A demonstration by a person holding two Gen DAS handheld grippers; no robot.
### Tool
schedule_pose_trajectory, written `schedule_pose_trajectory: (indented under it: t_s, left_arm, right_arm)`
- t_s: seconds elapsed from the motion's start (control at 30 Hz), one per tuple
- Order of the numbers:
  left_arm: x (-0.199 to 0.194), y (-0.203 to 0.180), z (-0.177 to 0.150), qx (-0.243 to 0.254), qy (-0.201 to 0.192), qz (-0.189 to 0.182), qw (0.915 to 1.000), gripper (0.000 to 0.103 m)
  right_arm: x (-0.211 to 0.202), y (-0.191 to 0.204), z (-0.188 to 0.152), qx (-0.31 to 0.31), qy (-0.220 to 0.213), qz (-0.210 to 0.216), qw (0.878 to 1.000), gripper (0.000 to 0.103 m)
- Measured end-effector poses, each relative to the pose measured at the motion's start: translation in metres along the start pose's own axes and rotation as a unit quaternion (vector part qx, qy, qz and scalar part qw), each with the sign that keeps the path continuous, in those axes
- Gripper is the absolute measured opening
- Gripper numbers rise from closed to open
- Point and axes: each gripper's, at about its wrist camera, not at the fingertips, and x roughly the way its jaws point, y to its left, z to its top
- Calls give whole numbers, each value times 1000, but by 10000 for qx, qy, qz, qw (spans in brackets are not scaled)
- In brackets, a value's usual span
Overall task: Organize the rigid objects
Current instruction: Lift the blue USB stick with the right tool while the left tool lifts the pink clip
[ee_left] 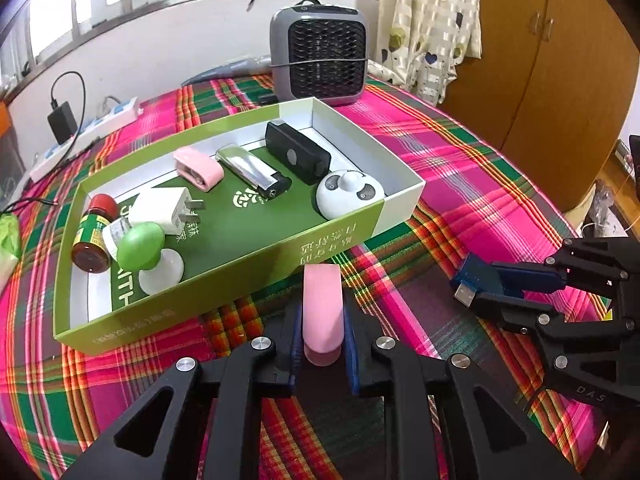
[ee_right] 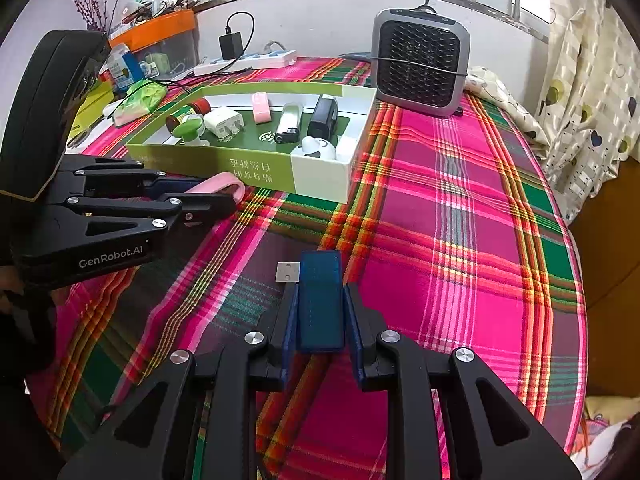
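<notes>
Pink clip (ee_left: 322, 312) sits clamped in left hand-held gripper (ee_left: 322, 354), blue USB adapter (ee_right: 320, 300) seemingly in right (ee_right: 320, 334).

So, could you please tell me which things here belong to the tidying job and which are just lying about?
Part of the job:
- pink clip in left tool
- blue USB adapter in right tool
- green box

Lying about:
- heater
- power strip
- black charger
</notes>
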Motion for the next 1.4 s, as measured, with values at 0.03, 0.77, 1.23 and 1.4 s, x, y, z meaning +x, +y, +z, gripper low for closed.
schedule_pose_trajectory:
  t_s: [0.03, 0.77, 1.23, 1.4]
  left_arm:
    - [0, 0, 0, 6, -2, 0, 10000, 17]
    - [-16, -1, -7, -120, -135, -30, 9998, 17]
    - [-39, 11, -7, -315, -397, 62, 9987, 17]
    - [-47, 17, -3, -393, -476, 106, 9980, 17]
  right_arm:
    - [0, 0, 0, -2, -1, -1, 10000, 23]
    - [-8, 3, -2, 79, -104, 47, 9999, 23]
    - [-19, 12, 8, 98, -295, 50, 9995, 23]
    - [-24, 14, 17, 111, -414, 54, 9991, 23]
